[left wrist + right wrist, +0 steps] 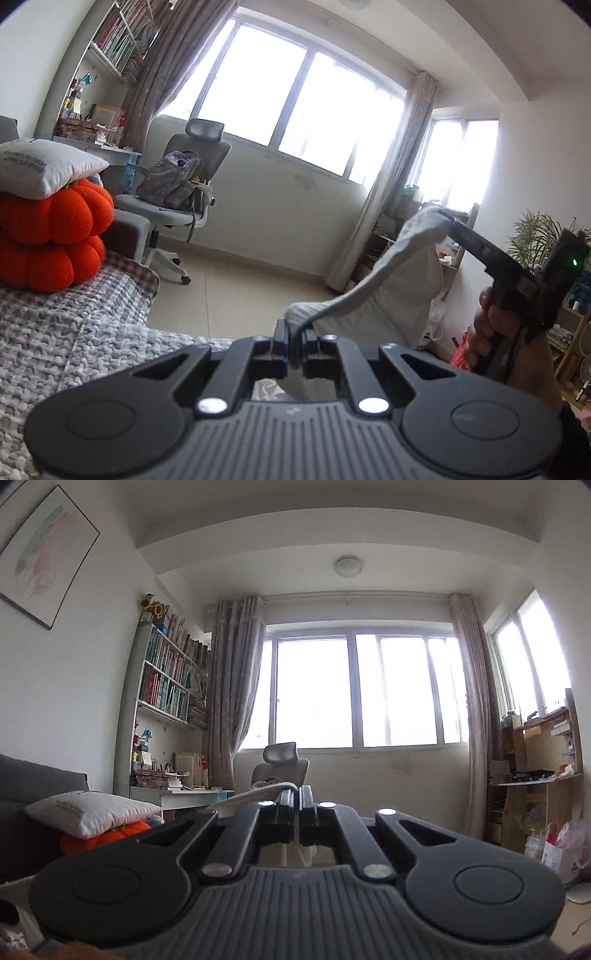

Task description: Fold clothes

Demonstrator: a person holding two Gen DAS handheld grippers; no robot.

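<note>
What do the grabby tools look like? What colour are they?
Both are black. The left tool has two flat fingers on angled bars with silver screws, round discs at each side, and a ribbed grey base. The right tool looks just the same up close. From the left view it shows a small green light.

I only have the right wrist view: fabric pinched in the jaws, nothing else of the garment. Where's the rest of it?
Observer: In the left wrist view the light grey garment hangs in the air, stretched between both grippers.
Operator: So the left one has it too?
Observer: Yes, the left gripper is shut on a bunched edge of it, lower than the right gripper.
Operator: What's under it?
Observer: Mostly tiled floor; the grey quilted bed cover lies off to the left, not beneath the garment.
Operator: Any of it touching the bed?
Observer: Cannot tell; its lower part drops out of sight behind the left gripper's body.
</note>
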